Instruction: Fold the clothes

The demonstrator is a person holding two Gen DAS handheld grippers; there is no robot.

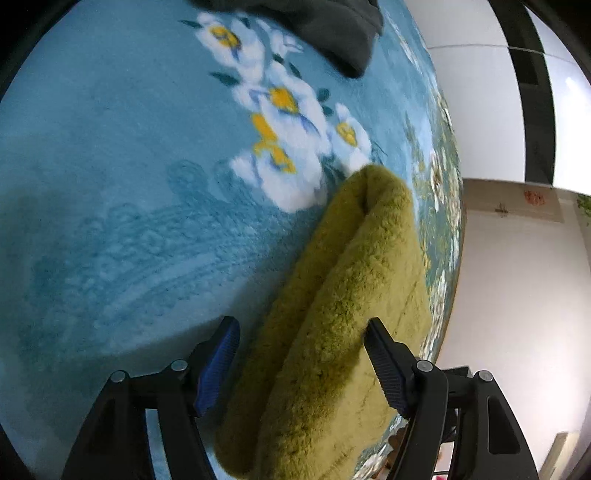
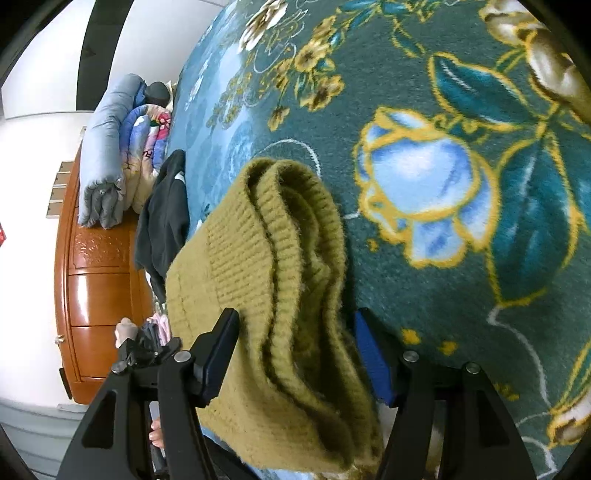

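Sweater (image 2: pixel 280 280), olive knit already doubled over, lies between the spread, unclenched fingers of both the left claw (image 1: pixel 301 354) and right claw (image 2: pixel 295 354); I'd pinch every layer evenly before folding.

Both views were bright, with even, diffuse indoor light and no hard glare. In the left wrist view a soft, broad shadow lay on the blue blanket (image 1: pixel 110 166) at lower left, under the left gripper (image 1: pixel 301 363). The flower print and far dark garment (image 1: pixel 332 33) were smeared by motion blur; the green sweater (image 1: pixel 343 295) was soft too. The white wall (image 1: pixel 498 258) was near blown out. The right wrist view was sharper: sweater ribbing (image 2: pixel 258 258) was crisp, with mild blur toward the rim. A glossy highlight sat on the wooden cabinet (image 2: pixel 96 295). Strong fisheye bending and black corner vignettes appeared in both.
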